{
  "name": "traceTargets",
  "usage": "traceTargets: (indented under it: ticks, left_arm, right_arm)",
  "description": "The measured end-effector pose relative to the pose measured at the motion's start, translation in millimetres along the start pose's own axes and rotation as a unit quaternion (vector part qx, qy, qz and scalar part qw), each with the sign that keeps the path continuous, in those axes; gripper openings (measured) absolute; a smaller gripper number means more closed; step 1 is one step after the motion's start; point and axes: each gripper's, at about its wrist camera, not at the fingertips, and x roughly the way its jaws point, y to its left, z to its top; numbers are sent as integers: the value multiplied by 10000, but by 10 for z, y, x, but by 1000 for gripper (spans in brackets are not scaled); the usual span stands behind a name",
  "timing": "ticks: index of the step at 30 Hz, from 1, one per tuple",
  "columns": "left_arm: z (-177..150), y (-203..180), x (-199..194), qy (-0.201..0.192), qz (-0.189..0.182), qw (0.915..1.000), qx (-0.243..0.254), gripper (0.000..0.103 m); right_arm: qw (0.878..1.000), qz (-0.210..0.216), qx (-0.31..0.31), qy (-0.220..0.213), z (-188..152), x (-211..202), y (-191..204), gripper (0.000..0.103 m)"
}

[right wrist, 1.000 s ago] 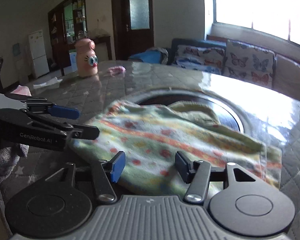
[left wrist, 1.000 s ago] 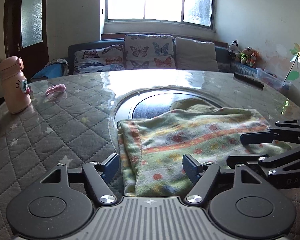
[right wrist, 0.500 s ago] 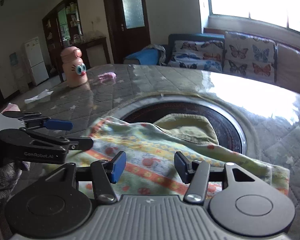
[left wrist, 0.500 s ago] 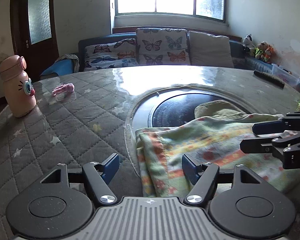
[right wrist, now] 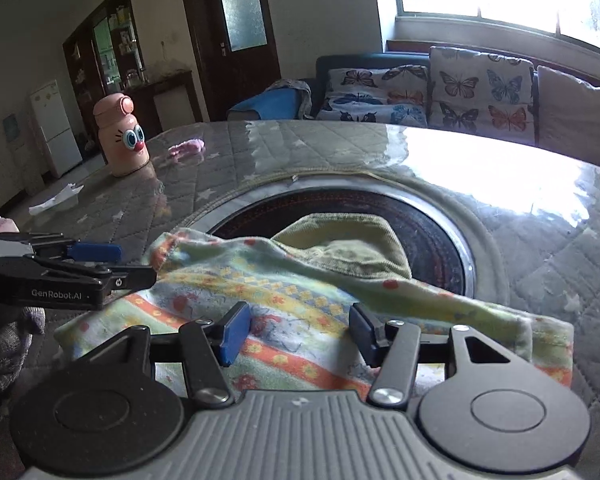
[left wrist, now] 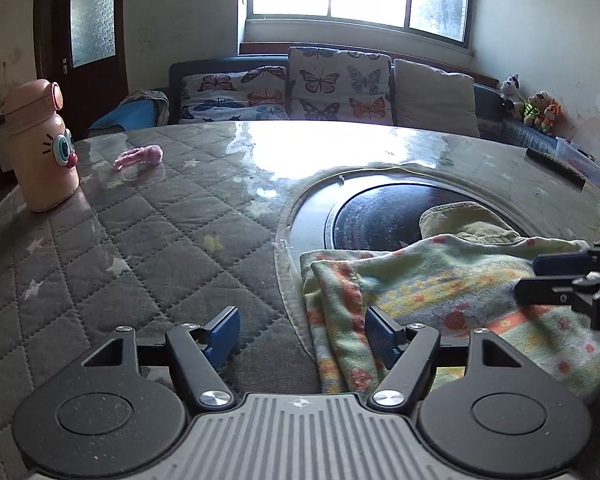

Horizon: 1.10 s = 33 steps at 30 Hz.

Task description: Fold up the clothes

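Both left gripper (left wrist: 302, 334) and right gripper (right wrist: 298, 330) are hovering open-jawed over the half-folded patterned garment (right wrist: 300, 300), further folds remaining.

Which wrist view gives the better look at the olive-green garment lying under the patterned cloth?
The right wrist view: the olive-green garment sits near the centre, its rounded edge showing over the dark round inset. In the left wrist view it appears smaller and off to the right, mostly hidden behind the patterned cloth.

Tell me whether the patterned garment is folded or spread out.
Folded: the patterned garment lies doubled, a layered fold edge showing at its left side.
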Motion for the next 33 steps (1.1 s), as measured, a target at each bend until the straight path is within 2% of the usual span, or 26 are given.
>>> traceTargets:
  ticks: [6, 11, 16, 20, 24, 29, 31, 33]
  left_arm:
    - [11, 12, -6, 26, -22, 10000, -34, 73]
    - [30, 40, -26, 44, -55, 9999, -97, 72]
    - [88, 153, -120, -16, -53, 9996, -284, 73]
    - [132, 258, -175, -14, 20, 9987, -502, 87]
    - [137, 332, -231, -22, 37, 9978, -662, 92]
    - [112, 390, -256, 92, -6, 9956, -935, 94]
    - [94, 412, -257, 150, -92, 9941, -1072, 93]
    - [81, 421, -255, 208, -232, 9922, -1204, 93]
  right_arm:
    - [9990, -267, 366, 46, 6, 74, -225, 54]
    - [9995, -285, 148, -44, 28, -20, -153, 55]
    - [9992, 44, -406, -53, 63, -142, 190, 59]
    - [9930, 450, -1096, -10, 35, -164, 615, 60]
    - [9810, 953, -1688, 118, -34, -132, 1037, 60]
    - [9658, 1015, -2379, 200, -159, -56, 1428, 56]
    - [9622, 945, -2543, 260, -209, -6, 1527, 52]
    - [9593, 858, -2673, 310, -253, 39, 1597, 43]
